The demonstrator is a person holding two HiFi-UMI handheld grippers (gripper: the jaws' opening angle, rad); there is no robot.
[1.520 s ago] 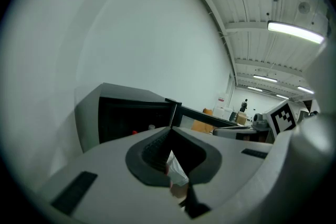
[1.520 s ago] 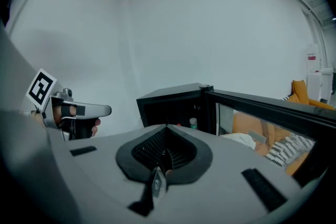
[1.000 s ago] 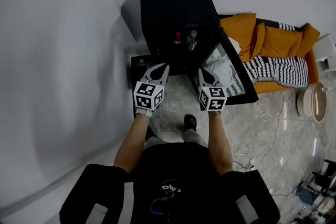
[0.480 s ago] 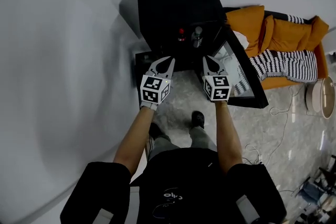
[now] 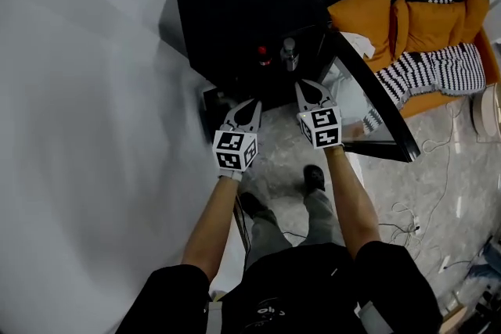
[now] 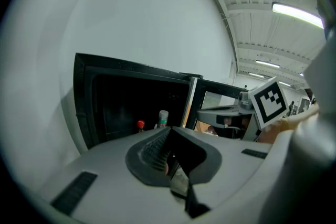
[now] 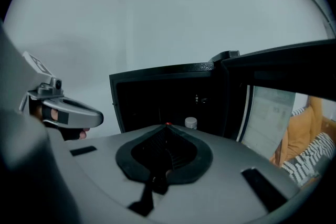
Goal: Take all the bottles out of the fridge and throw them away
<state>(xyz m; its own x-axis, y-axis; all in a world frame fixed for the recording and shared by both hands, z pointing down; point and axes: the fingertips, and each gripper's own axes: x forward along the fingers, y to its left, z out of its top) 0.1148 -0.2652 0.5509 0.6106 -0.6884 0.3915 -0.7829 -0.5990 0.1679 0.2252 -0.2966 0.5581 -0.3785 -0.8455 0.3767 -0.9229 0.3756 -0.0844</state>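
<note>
A black fridge (image 5: 235, 4) stands open against the white wall, its glass door (image 5: 374, 109) swung out to the right. Inside stand two bottles, a red-capped one (image 5: 264, 55) and a taller pale-capped one (image 5: 289, 55). My left gripper (image 5: 250, 107) and right gripper (image 5: 308, 88) hover side by side just in front of the opening, both shut and empty. In the left gripper view the red cap (image 6: 140, 125) and pale-capped bottle (image 6: 163, 118) show just beyond the closed tips (image 6: 170, 132). The right gripper view shows the pale cap (image 7: 191, 123) and a sliver of red cap (image 7: 167, 124) past its tips (image 7: 167, 127).
An orange sofa (image 5: 423, 19) with a striped blanket (image 5: 427, 70) sits right of the fridge, behind the open door. Cables (image 5: 438, 168) trail over the marble floor. The person's feet (image 5: 314, 177) stand close before the fridge. A white wall fills the left.
Both grippers have sunk lower and drawn nearer the open fridge. Their jaws stay closed. The person has stepped in and the view has shifted.
</note>
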